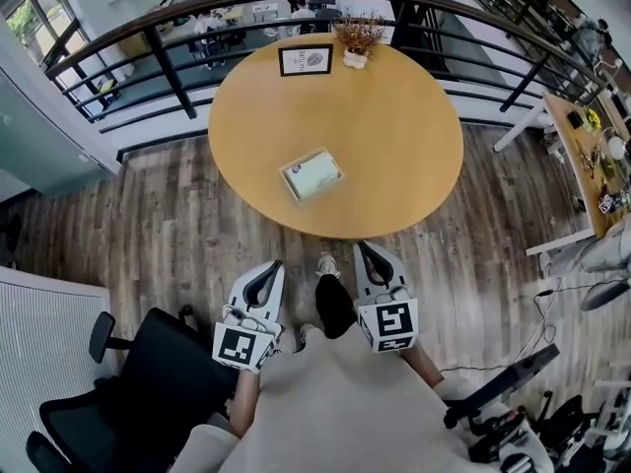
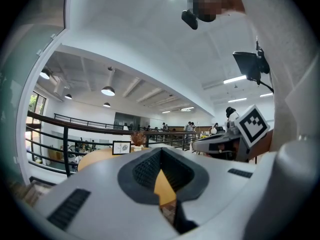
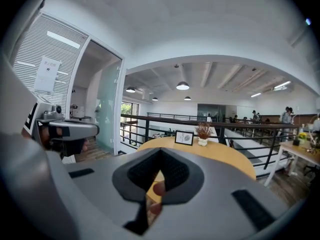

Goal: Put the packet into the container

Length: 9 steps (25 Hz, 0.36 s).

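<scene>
Both tools are low and well short of the action. The left hand-held gripper [image 1: 269, 266] is out over the floor, apart from the round tan wooden bench [image 1: 394, 136]. In its own view [image 2: 159, 153] the dark ribbed pads meet at the tip with nothing between them. The right hand-held gripper [image 1: 364, 249] is the same story: jaws fully together [image 3: 160, 153], gripping nothing, pointed toward the bench's near edge.

The target is out on the bench near that edge, a pale flat packet [image 1: 314, 175]. It looks to be lying inside the shallow clear-rimmed rectangular container [image 1: 287, 178] already, though from the head view I can't say for certain whether it is seated in it or just resting across it.

As for handling, I'd judge the packet light, thin and floppy, with a slick wrapper that may crinkle and slide under the pads. The best hold is probably a short edge or a corner, pinched gently with the jaws opened only a little. The container looks light too and could skate when nudged, so the other hand-held gripper may need to steady its rim.
</scene>
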### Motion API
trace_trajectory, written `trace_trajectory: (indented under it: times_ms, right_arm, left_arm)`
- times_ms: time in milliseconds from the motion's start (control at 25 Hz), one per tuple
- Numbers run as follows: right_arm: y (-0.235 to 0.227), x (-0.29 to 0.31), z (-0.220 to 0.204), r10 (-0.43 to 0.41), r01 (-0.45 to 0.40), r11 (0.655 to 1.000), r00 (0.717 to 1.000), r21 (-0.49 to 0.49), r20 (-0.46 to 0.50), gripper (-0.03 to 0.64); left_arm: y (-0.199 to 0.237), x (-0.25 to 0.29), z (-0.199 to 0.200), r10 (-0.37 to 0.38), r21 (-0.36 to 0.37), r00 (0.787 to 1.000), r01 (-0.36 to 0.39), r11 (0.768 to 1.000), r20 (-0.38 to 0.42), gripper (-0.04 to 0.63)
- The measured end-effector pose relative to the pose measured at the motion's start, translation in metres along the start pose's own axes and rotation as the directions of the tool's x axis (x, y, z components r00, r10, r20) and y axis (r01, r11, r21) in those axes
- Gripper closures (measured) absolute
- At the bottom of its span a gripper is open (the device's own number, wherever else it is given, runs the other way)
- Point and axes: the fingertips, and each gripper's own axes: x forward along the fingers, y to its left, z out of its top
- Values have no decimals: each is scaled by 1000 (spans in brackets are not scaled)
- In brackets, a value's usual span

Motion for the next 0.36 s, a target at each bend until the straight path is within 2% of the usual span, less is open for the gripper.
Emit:
trace_trajectory:
  times_ms: [360]
  right_arm:
    - [-8,3,4,-2,2,1000,1000,-12,9,614]
  left_arm:
    - [0,7,3,3,4,1000,-3,1000,-2,591]
